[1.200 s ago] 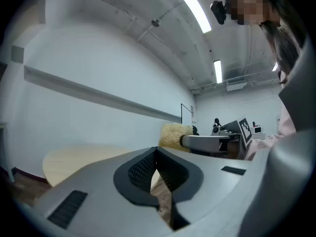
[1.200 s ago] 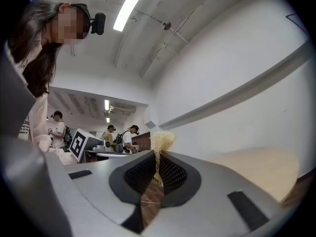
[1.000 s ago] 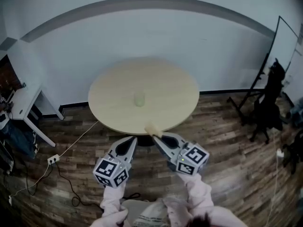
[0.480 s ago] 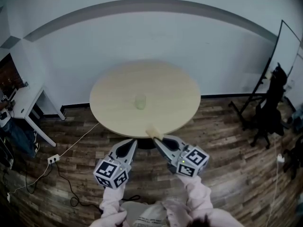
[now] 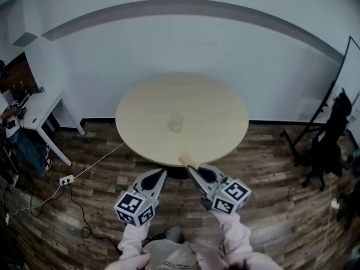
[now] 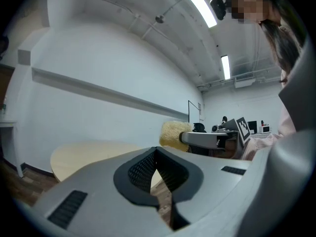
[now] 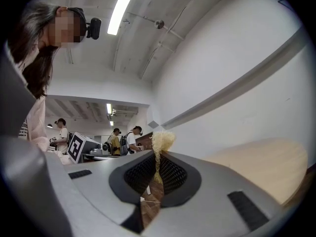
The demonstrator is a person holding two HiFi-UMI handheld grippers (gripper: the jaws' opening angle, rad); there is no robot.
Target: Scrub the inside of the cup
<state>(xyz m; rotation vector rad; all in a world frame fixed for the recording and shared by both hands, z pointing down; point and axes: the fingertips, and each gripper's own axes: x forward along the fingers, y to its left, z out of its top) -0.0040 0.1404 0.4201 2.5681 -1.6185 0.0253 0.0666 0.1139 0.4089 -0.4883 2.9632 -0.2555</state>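
A small pale translucent cup (image 5: 176, 122) stands upright near the middle of the round light-wood table (image 5: 140, 122). My right gripper (image 5: 189, 165) is shut on a yellowish sponge (image 5: 186, 160), which juts from its tips just short of the table's near edge. The sponge (image 7: 161, 143) shows squeezed between the right pads, and from the left gripper view the sponge (image 6: 174, 135) appears off to the right. My left gripper (image 5: 163, 172) is shut with nothing in it, held level over the floor in front of the table. Both grippers are well short of the cup.
Wood-plank floor surrounds the table. A white desk (image 5: 39, 108) stands at the left, with a power strip (image 5: 66, 180) and cable on the floor. A black stand and chair (image 5: 326, 148) are at the right. A white wall runs behind. Other people stand far off in the right gripper view.
The view has shifted a little, so the table and cup sit slightly lower and to the right in the picture. Both grippers keep their pose and grip.
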